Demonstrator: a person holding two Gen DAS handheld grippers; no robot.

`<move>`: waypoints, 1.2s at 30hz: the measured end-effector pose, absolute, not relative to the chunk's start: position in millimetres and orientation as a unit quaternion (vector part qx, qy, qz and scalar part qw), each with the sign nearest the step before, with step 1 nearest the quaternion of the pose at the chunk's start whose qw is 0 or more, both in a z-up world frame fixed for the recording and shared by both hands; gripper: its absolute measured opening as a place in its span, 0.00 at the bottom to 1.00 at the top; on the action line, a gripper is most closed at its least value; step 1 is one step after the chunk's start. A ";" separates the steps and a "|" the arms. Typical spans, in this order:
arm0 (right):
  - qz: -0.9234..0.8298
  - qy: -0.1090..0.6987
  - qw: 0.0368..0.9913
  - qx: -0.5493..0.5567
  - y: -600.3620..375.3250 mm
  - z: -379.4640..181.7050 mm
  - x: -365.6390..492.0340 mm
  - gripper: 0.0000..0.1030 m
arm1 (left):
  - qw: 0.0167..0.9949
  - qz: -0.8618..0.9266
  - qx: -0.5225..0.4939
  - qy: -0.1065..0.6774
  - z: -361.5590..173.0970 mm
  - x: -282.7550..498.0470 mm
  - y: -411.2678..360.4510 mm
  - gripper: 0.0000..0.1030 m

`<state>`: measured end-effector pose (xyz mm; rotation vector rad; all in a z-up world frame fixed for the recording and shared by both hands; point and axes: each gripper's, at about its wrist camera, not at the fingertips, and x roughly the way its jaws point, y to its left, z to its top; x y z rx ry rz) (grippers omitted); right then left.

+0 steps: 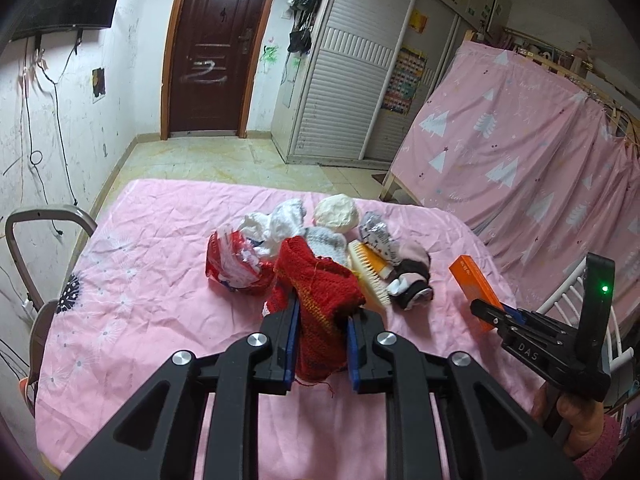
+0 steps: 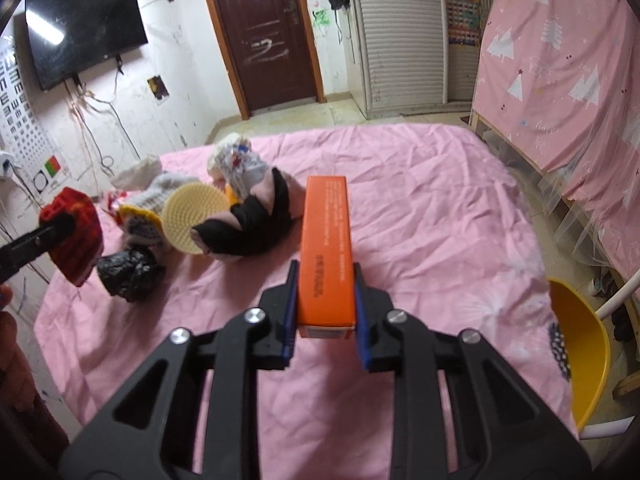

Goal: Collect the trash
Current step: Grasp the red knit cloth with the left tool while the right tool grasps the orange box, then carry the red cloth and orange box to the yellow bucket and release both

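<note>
My left gripper (image 1: 322,310) is shut on a red knitted cloth (image 1: 320,296) and holds it above the pink sheet; the cloth also shows in the right wrist view (image 2: 78,236). My right gripper (image 2: 325,276) is shut on a long orange box (image 2: 327,252), held above the sheet; the box also shows at the right of the left wrist view (image 1: 472,284). A pile lies behind: a red and white plastic bag (image 1: 234,264), white crumpled tissue (image 1: 280,222), a scrub brush (image 1: 370,274), socks (image 1: 410,280) and a black bag (image 2: 128,270).
The pink sheet (image 1: 160,300) covers a wide table. A yellow bin (image 2: 584,344) stands past its right edge. A chair back (image 1: 24,240) stands at the left. A pink curtain (image 1: 520,152) hangs on the right, a door (image 1: 212,48) at the back.
</note>
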<state>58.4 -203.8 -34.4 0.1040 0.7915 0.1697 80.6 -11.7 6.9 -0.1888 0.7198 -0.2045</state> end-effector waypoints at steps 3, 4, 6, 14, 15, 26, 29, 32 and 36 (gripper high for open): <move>0.085 0.372 0.922 0.058 -209.8 -26.5 51.2 0.22 | 0.929 -0.103 -0.085 0.345 13.1 76.8 -21.9 0.09; 0.085 0.368 0.924 0.060 -212.7 -23.8 48.2 0.22 | 0.930 -0.105 -0.082 0.343 15.1 74.6 -26.3 0.09; 0.086 0.361 0.926 0.064 -218.3 -20.2 43.0 0.22 | 0.931 -0.110 -0.077 0.340 19.3 71.4 -32.9 0.09; 0.067 0.336 0.936 0.085 -254.6 -10.6 22.3 0.22 | 0.934 -0.136 -0.057 0.325 34.4 62.5 -72.5 0.09; 0.063 0.333 0.937 0.087 -260.2 -9.7 19.8 0.22 | 0.934 -0.141 -0.054 0.324 35.2 62.4 -78.7 0.09; -0.001 0.311 0.942 0.130 -347.3 -11.1 -10.7 0.22 | 0.922 -0.208 -0.018 0.325 42.7 62.0 -168.3 0.09; -0.015 0.308 0.941 0.141 -369.4 -13.7 -18.1 0.22 | 0.918 -0.227 -0.003 0.325 42.2 59.2 -195.2 0.09; -0.025 0.308 0.939 0.148 -385.6 -18.0 -22.7 0.22 | 0.913 -0.245 0.011 0.326 42.5 56.6 -221.7 0.09; -0.036 0.313 0.937 0.153 -402.4 -25.2 -26.3 0.22 | 0.907 -0.266 0.023 0.326 42.8 54.3 -251.6 0.09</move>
